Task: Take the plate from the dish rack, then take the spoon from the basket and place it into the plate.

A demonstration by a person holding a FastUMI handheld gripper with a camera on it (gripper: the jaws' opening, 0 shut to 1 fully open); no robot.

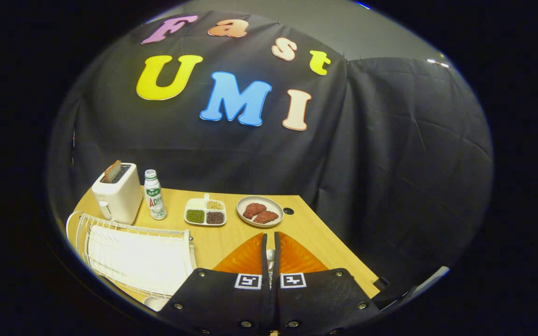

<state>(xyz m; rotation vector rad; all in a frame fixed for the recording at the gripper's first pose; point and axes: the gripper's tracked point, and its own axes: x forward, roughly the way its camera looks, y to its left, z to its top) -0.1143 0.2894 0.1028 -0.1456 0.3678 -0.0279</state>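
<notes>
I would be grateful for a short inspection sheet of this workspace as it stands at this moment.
Surface: wooden table, with a small dark hole near its far edge.
Job's things: white dish rack beside the fingers, no plate visible in it; a small pale object, perhaps the spoon, sits in the narrow gap between the fingers.
Clutter: toaster holding a slice, bottle, divided tray of beans, plate of meat, all beyond the fingers.
Gripper: gripper nearly closed; whether both fingers press on the object cannot be told.
Cables: nothing seen.
Surroundings: black cloth wall behind the table.
</notes>
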